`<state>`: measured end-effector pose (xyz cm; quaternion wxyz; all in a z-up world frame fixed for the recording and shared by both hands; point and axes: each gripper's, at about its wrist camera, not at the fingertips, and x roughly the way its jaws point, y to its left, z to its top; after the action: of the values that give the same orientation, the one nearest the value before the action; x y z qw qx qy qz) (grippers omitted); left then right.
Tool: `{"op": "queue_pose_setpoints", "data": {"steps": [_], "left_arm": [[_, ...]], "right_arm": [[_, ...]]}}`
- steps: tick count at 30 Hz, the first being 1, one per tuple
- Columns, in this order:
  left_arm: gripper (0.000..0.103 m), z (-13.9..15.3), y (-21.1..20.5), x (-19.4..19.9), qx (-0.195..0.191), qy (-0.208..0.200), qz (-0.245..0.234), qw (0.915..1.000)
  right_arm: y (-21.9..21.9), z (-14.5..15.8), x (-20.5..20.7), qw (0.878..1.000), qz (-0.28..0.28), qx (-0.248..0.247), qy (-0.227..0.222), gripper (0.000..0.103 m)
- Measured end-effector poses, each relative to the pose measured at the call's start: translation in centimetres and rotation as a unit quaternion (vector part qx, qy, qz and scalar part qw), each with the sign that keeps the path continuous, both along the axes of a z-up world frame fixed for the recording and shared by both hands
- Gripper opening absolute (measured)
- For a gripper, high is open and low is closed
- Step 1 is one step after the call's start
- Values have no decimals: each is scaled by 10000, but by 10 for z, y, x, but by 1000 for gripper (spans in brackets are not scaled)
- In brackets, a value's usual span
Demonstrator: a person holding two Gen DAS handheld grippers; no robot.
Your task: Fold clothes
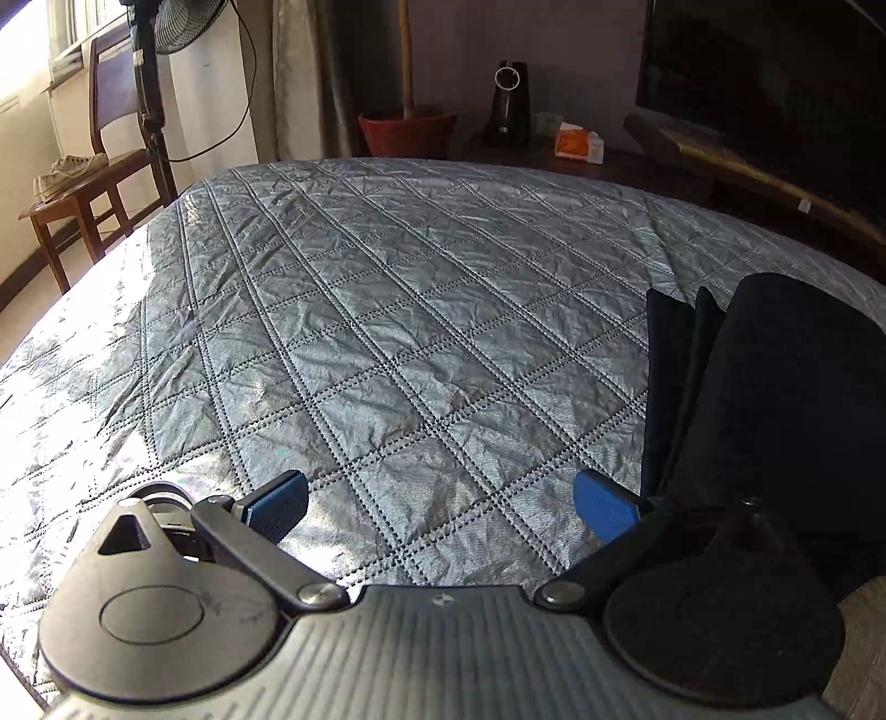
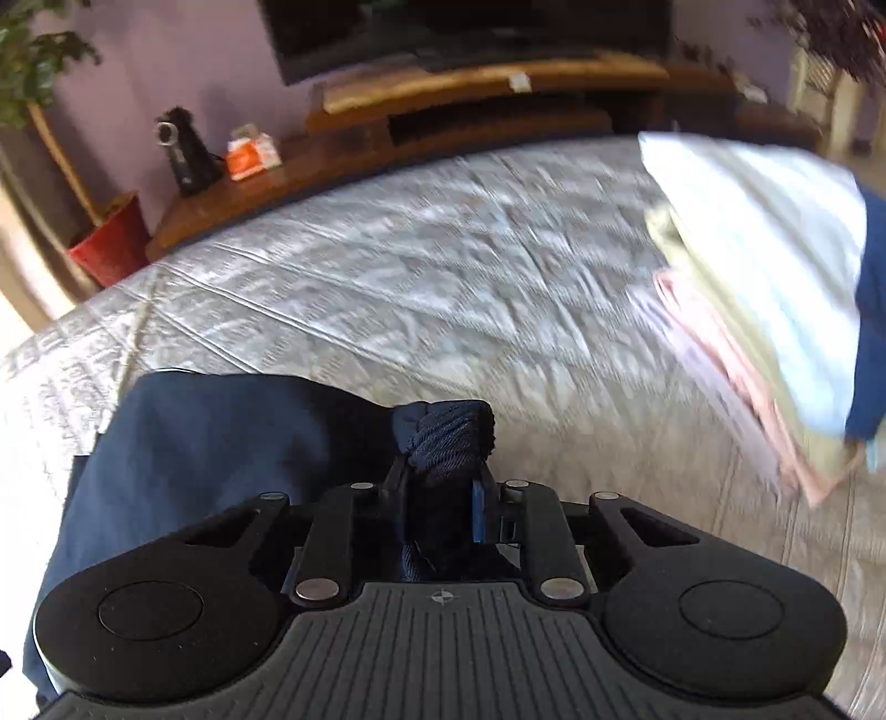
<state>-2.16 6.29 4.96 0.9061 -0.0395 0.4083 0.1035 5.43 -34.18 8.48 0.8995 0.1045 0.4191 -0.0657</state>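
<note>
Navy garment bunched between the right gripper jaws – clamped tight, draping off to its left over the quilted bed, left gripper jaws wide apart – nothing between them, dark cloth just beside its right finger.

Bedroom (quilted bed, television)

No text, label, brand or number is legible anywhere; the orange packet's print is too blurred.

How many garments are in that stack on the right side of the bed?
3 visible layers in the stack: a pale blue-white piece on top, a yellowish one beneath it, a pink one at the bottom. The picture is blurred, so more may be hidden.
</note>
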Motion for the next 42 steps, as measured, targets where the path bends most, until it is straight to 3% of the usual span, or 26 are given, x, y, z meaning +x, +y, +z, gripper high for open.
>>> {"op": "queue_pose_setpoints", "data": {"steps": [2, 6, 9, 10, 11, 12, 13, 14, 15, 18, 20, 22, 25, 29, 34, 36, 38, 42], "left_arm": [[102, 0, 0, 1, -6, 0, 15, 10000], [102, 0, -1, 2, -22, 1, 0, 10000], [102, 2, 2, 1, -49, -28, 57, 10000], [102, 2, 4, 0, -67, -37, 90, 9999], [102, 3, 6, 0, -88, -44, 128, 9999], [102, 3, 8, -1, -108, -54, 172, 9998], [102, 4, 10, -1, -124, -60, 217, 9997], [102, 3, 11, -1, -137, -55, 243, 9996], [102, 3, 13, -1, -150, -50, 269, 9995], [102, 3, 14, -1, -176, -43, 325, 9993], [102, 4, 13, -1, -156, -64, 338, 9993], [102, 4, 12, -1, -116, -72, 356, 9993], [102, 2, 14, 1, -125, -4, 399, 9991], [102, 2, 18, 2, -158, -3, 431, 9989], [102, 3, 24, 3, -239, -23, 493, 9985], [102, 4, 26, 3, -279, -37, 530, 9982], [102, 4, 28, 2, -309, -56, 561, 9979], [102, 5, 34, 1, -372, -58, 661, 9971]], "right_arm": [[15, 47, -18, 9937, 622, -211, -904, 23], [28, 116, -74, 9566, 1450, -723, -2420, 23], [20, 112, -117, 9356, 1458, -1825, -2645, 29], [12, 102, -122, 9410, 1245, -2071, -2369, 36], [-4, 87, -121, 9576, 828, -2168, -1709, 38], [-20, 72, -121, 9682, 401, -2224, -1069, 37], [-35, 62, -128, 9755, -26, -2075, -730, 26], [-36, 64, -139, 9744, -155, -2053, -902, 19], [-37, 66, -149, 9729, -266, -2035, -1068, 19], [-16, 74, -146, 9765, 204, -1786, -1188, 33], [9, 76, -122, 9804, 888, -1457, -984, 61], [43, 74, -92, 9759, 1343, -1438, -945, 72], [84, 66, -42, 9731, 1894, -1105, -709, 77], [142, 52, 23, 9613, 2540, -1022, -295, 80], [187, 34, 58, 9602, 2644, 671, 600, 82], [210, 16, 59, 9567, 2674, 805, 821, 80], [228, -3, 64, 9562, 2630, 724, 1060, 55], [253, -36, 68, 9548, 2593, -210, 1441, 31]]}}
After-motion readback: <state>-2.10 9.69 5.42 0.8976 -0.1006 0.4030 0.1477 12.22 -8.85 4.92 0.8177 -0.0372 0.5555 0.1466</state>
